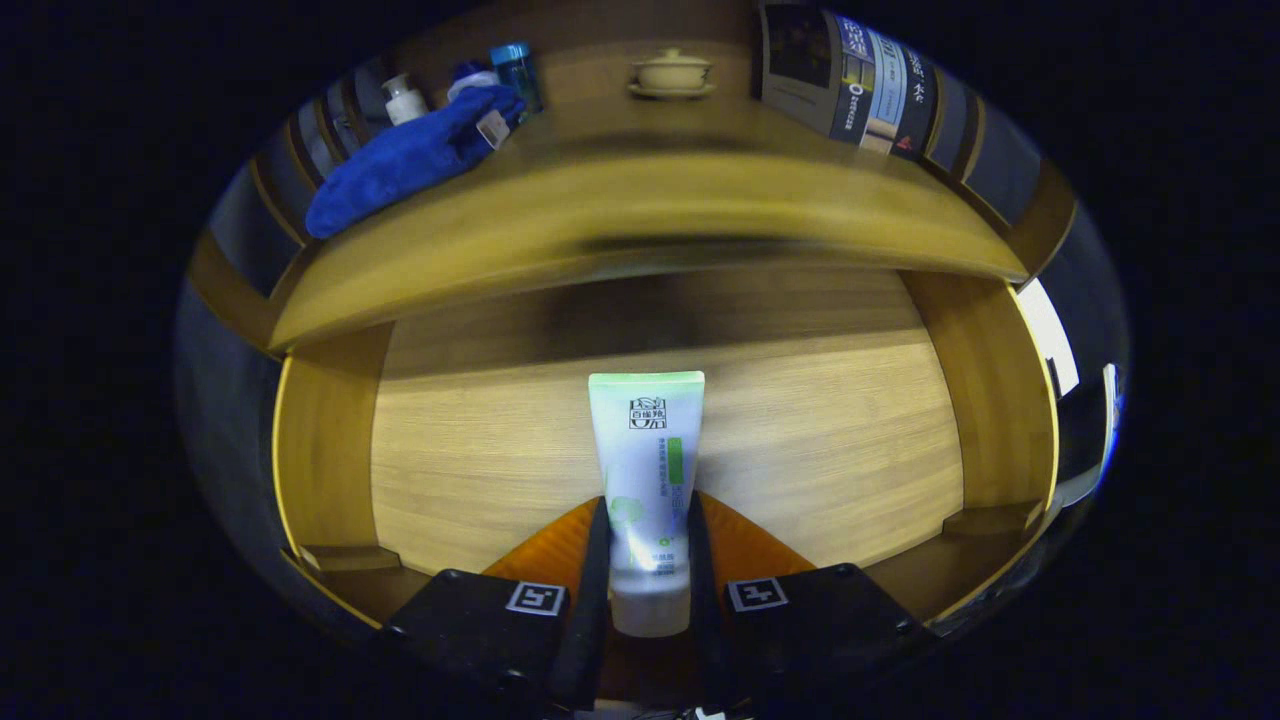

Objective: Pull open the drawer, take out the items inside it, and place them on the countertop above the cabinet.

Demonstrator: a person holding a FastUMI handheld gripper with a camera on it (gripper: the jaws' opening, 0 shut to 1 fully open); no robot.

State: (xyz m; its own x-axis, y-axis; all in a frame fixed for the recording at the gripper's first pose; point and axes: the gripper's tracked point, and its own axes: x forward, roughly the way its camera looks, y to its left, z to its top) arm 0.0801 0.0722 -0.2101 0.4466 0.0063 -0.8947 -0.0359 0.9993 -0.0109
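Note:
A white tube with a green end (647,470) stands out forward between my two fingers, and my gripper (648,530) is shut on its lower half, both fingers pressing its sides. Under the tube lies the open wooden drawer (500,460), whose pale floor is bare around it. Beyond the drawer runs the cabinet's countertop (640,210), seen from a little above its front edge.
On the countertop's left lies a blue cloth (410,160), with a white pump bottle (403,100) and a blue bottle (517,72) behind it. A small lidded pot (671,75) sits at the back middle. Books (850,85) stand at the back right. Drawer side walls (320,450) flank the tube.

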